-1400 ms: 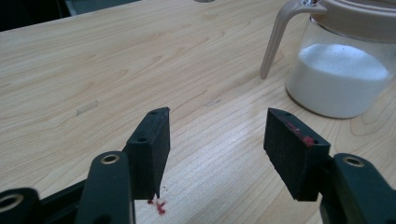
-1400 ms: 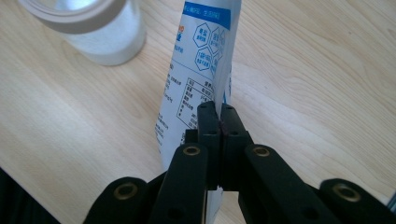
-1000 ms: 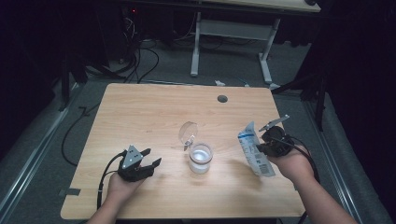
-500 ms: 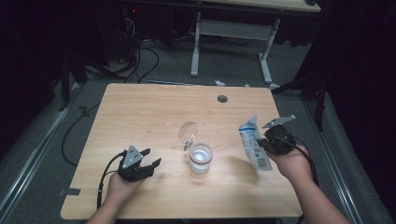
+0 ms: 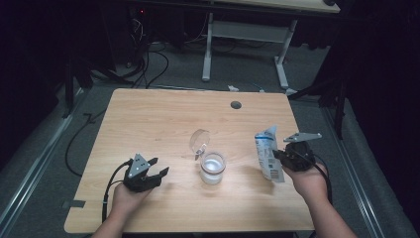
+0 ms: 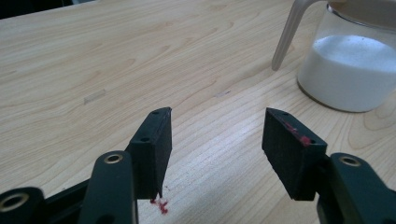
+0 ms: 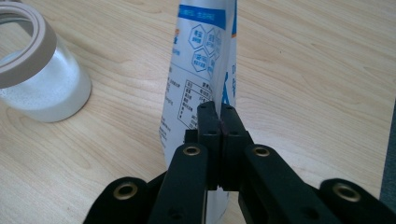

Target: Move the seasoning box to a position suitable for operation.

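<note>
So we've got the right gripper [image 7: 218,122] pinching the white-and-blue printed plastic pouch [image 7: 201,56] at center frame, left gripper [image 6: 215,135] spread over bare wood, its jaws just narrowing slightly.

High view looks down from above; both tongs views sit close, sharing the jar [image 5: 213,168] [image 6: 348,70] [image 7: 39,79].

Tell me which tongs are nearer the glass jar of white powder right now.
Left, narrowly. The left tongs rest open on the table, just left of the glass jar. The right tongs, clamped on the white pouch, sit slightly farther off to its right.
</note>
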The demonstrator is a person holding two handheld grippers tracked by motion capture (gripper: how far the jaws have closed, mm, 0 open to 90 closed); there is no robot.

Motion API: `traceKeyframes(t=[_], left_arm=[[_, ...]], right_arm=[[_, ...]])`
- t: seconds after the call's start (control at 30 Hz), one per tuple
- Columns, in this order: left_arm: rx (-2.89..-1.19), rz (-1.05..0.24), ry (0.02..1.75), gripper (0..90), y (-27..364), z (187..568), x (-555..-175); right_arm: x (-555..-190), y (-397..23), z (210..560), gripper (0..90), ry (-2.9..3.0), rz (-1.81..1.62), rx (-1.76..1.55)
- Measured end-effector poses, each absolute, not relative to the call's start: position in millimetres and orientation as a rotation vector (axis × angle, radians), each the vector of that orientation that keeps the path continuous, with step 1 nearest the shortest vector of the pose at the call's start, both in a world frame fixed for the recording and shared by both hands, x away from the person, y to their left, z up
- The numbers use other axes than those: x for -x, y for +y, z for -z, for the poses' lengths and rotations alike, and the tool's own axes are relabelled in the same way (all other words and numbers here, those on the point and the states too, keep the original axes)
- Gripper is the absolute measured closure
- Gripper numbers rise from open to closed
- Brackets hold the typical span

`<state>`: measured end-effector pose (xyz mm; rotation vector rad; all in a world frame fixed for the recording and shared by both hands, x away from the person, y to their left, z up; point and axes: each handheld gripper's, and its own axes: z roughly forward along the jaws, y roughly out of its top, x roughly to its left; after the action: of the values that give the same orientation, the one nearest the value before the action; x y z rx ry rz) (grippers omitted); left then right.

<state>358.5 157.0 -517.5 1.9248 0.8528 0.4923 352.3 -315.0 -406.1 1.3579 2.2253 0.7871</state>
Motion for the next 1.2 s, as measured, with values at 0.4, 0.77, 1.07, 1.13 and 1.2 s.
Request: traceKeyframes(t=[0.4, 0.77, 1.07, 1.13, 1.2], left_arm=[[-1.947, -0.504, 0.852, 42.3, 157, 521, -360], [-1.899, -0.48, 0.843, 41.6, 171, 519, -356], [-1.863, -0.518, 0.852, 41.9, 180, 519, -350], [-1.847, -0.525, 0.855, 41.9, 183, 518, -348], [-1.839, -0.533, 0.856, 42.0, 185, 518, -346]], right_arm=[[-333, -320, 425, 90.0, 2.128, -0.941, -1.332], [-320, -320, 446, 90.0, 1.996, -1.123, -1.279], [-314, -328, 461, 90.0, 1.86, -1.233, -1.245], [-313, -330, 463, 90.0, 1.82, -1.253, -1.238], [-313, -331, 465, 90.0, 1.788, -1.277, -1.244]])
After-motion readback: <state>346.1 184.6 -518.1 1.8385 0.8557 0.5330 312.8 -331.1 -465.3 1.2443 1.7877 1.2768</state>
